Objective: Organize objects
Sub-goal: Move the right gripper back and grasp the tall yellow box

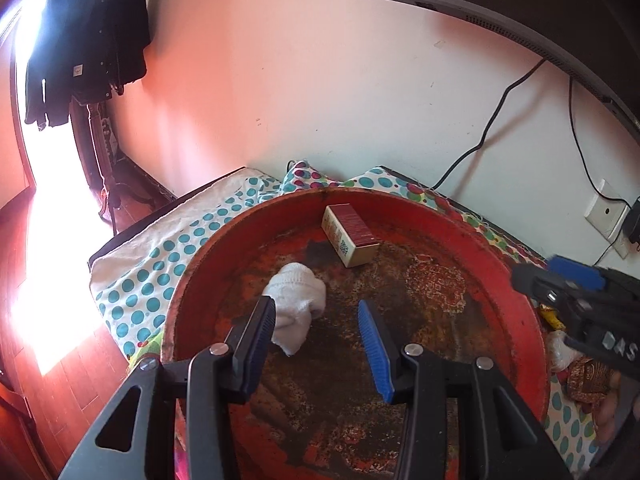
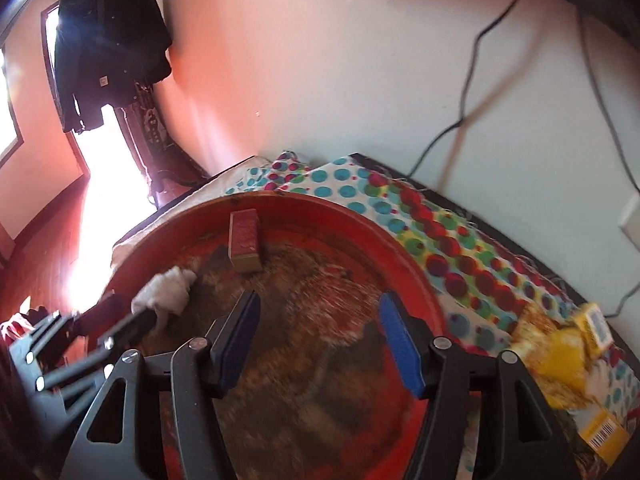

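Blown-out daylight from tall doorway (image 1: 52,240) at left, pink cast on wall; right-wrist view motion-blurred; fisheye bends edges.

One round red tray (image 1: 516,280); in it one red box (image 1: 350,234) far and one white sock (image 1: 296,300) left; right of the tray, two yellow boxes (image 2: 596,326)
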The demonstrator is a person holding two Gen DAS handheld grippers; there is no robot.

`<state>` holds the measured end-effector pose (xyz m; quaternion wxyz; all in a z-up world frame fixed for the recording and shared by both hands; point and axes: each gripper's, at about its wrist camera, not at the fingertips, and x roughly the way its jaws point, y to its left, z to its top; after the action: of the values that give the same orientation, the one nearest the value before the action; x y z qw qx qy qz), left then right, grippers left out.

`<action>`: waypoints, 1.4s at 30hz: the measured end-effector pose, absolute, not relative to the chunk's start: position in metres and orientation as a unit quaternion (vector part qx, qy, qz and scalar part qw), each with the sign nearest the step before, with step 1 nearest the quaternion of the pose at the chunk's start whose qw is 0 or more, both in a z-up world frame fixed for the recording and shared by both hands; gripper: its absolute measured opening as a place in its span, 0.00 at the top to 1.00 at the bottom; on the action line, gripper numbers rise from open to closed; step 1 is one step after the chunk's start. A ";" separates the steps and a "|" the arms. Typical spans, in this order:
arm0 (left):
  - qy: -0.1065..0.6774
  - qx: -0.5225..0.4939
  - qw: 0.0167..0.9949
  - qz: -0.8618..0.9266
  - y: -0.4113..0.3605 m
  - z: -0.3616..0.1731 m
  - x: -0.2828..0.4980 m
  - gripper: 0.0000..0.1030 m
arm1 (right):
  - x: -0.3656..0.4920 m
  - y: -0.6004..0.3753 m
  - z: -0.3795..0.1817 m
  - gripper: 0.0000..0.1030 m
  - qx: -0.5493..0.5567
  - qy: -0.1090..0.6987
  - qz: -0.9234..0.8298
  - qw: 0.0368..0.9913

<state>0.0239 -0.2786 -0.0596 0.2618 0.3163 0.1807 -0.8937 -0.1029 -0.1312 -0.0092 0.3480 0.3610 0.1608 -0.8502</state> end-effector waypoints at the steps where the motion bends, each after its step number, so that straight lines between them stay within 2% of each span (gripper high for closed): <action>1: 0.180 0.314 0.256 -0.896 -0.276 -0.058 0.023 0.57 | -0.099 -0.107 -0.006 0.35 0.353 0.162 -0.860 0.332; 2: 0.179 0.313 0.249 -0.899 -0.273 -0.056 0.022 0.57 | -0.094 -0.083 -0.003 0.34 0.345 0.163 -0.869 0.316; 6: 0.170 0.317 0.224 -0.906 -0.257 -0.053 0.018 0.57 | -0.084 -0.001 -0.001 0.18 0.326 0.169 -0.902 0.228; 10: 0.157 0.322 0.191 -0.914 -0.236 -0.052 0.012 0.57 | -0.097 0.071 -0.004 0.14 0.341 0.140 -0.916 0.158; 13: 0.157 0.328 0.161 -0.917 -0.221 -0.053 0.008 0.57 | -0.112 0.100 -0.008 0.10 0.349 0.148 -0.916 0.133; 22: 0.133 0.356 0.105 -0.919 -0.189 -0.061 -0.003 0.57 | -0.160 0.050 -0.018 0.09 0.357 0.285 -0.874 0.167; 27: 0.111 0.368 0.103 -0.917 -0.184 -0.067 -0.007 0.57 | -0.186 0.027 -0.044 0.10 0.392 0.327 -0.843 0.171; 29: 0.102 0.375 0.105 -0.915 -0.182 -0.070 -0.009 0.57 | -0.189 0.028 -0.052 0.14 0.392 0.329 -0.842 0.173; 30: 0.101 0.377 0.106 -0.914 -0.182 -0.071 -0.010 0.57 | -0.189 0.030 -0.053 0.20 0.392 0.325 -0.843 0.174; 31: 0.100 0.379 0.106 -0.914 -0.183 -0.072 -0.011 0.57 | -0.191 0.032 -0.056 0.32 0.402 0.315 -0.841 0.177; 34: 0.105 0.384 0.109 -0.911 -0.185 -0.074 -0.012 0.57 | -0.193 0.039 -0.062 0.45 0.421 0.296 -0.841 0.165; 39: 0.106 0.386 0.114 -0.909 -0.186 -0.075 -0.011 0.57 | -0.194 0.060 -0.064 0.45 0.447 0.213 -0.851 0.177; 41: 0.103 0.388 0.114 -0.909 -0.186 -0.075 -0.011 0.57 | -0.188 0.066 -0.063 0.49 0.440 0.197 -0.858 0.176; 42: 0.100 0.387 0.114 -0.910 -0.185 -0.075 -0.011 0.57 | -0.184 0.069 -0.062 0.55 0.434 0.191 -0.863 0.173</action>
<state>-0.0112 -0.1846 -0.0750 0.1140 0.3867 0.1004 -0.9096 -0.1838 0.0687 -0.0623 0.1732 0.4344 0.1912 -0.8630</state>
